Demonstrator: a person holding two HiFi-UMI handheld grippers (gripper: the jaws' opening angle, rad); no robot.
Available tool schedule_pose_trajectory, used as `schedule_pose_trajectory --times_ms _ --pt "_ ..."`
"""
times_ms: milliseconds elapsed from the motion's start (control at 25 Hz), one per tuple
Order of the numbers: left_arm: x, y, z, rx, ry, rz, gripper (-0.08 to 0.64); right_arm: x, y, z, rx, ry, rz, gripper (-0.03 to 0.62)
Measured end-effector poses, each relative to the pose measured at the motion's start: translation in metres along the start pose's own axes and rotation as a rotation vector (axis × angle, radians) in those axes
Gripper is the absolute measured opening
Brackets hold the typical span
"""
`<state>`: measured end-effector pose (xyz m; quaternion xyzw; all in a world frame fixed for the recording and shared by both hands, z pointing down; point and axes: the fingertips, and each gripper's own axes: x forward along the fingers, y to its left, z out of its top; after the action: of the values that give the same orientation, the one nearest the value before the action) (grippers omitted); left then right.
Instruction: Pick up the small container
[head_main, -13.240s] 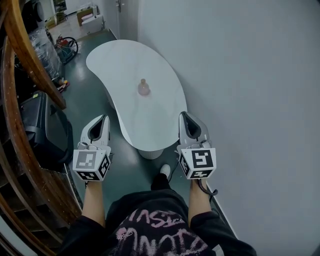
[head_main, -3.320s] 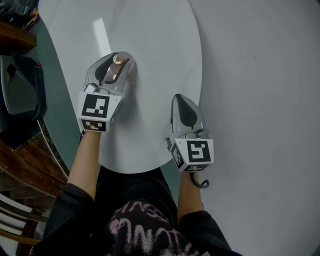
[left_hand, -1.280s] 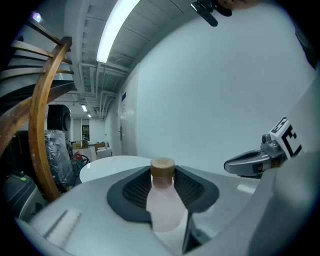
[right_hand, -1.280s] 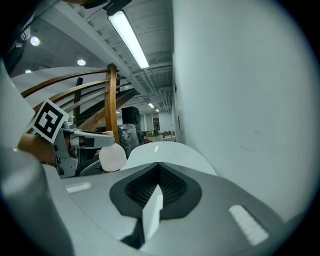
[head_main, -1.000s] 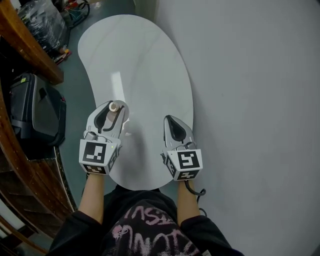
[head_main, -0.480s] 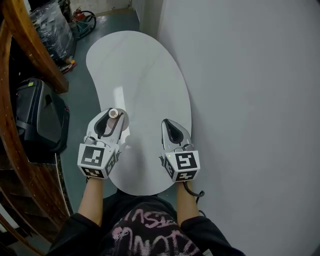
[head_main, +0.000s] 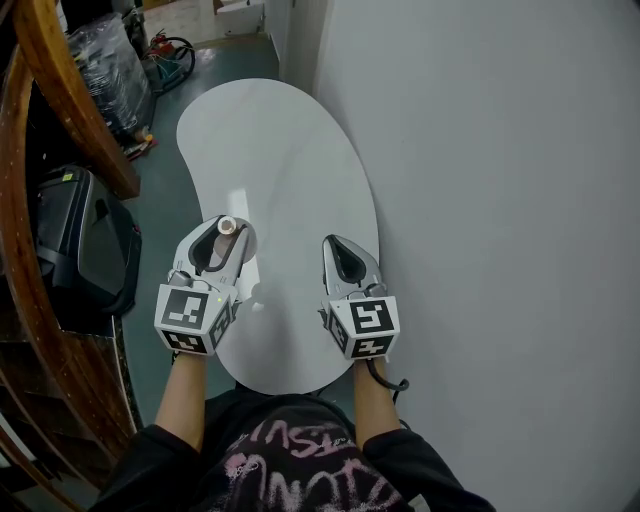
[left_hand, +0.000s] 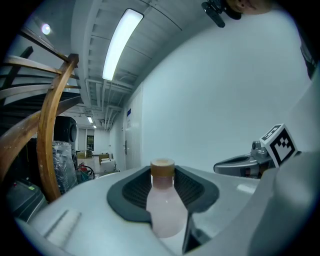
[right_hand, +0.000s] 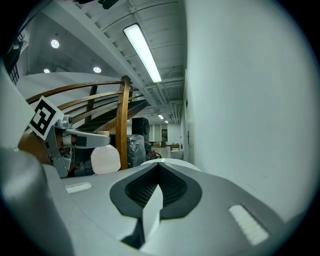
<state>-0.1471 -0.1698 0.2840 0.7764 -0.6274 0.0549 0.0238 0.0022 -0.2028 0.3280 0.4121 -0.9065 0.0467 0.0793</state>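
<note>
L hand-held gripper (head_main: 231, 232) is clamped on the small container (left_hand: 165, 212), a pale, pinkish, see-through bottle w/ a tan cap. The dark ribbed pads (left_hand: 131, 192) press its sides. The bottle stands upright between the jaws, cap poking just above them. In the head view it sits over the desk's (head_main: 285, 140) near-left edge. Can't tell whether its base touches the desk top.

R hand-held gripper (head_main: 338, 243) has its jaws together w/ nothing between them. It is over the desk's near-right part, beside the L one but apart from it, both pointing toward the desk's far end. The R gripper view catches the L gripper off to its side w/ the bottle's rounded lower body showing under the jaws.

The desk is white, kidney-shaped and bare apart from a faint shadow under the L gripper. Its right edge runs along a plain grey wall (head_main: 500, 200). Left of the desk: dark green floor (head_main: 165, 210), a black case (head_main: 85, 245) and a curved wooden stair rail (head_main: 55, 85). Beyond the desk's far end: wrapped gear and a coiled hose, too small to make out. At the desk's near end are the person's bare forearms and a dark top w/ pink print (head_main: 295, 470).
</note>
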Motion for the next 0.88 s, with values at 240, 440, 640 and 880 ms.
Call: schedule_pose_trajectory --times_ms 240,440,640,880 --pt "-0.001 -0.005 0.004 0.012 -0.005 -0.001 0.142 -0.003 -0.002 0.01 -0.003 -0.015 0.001 0.009" --pt "0.0 -0.005 0.009 0.022 -0.009 -0.001 0.142 -0.002 -0.003 0.017 -0.005 -0.022 0.002 0.009" --pt "0.001 -0.009 0.007 0.019 -0.012 -0.01 0.142 -0.005 -0.008 0.016 -0.002 -0.03 -0.005 0.009" --pt "0.002 -0.014 0.008 0.039 -0.009 -0.024 0.143 -0.006 -0.013 0.019 -0.002 -0.041 -0.02 0.009"
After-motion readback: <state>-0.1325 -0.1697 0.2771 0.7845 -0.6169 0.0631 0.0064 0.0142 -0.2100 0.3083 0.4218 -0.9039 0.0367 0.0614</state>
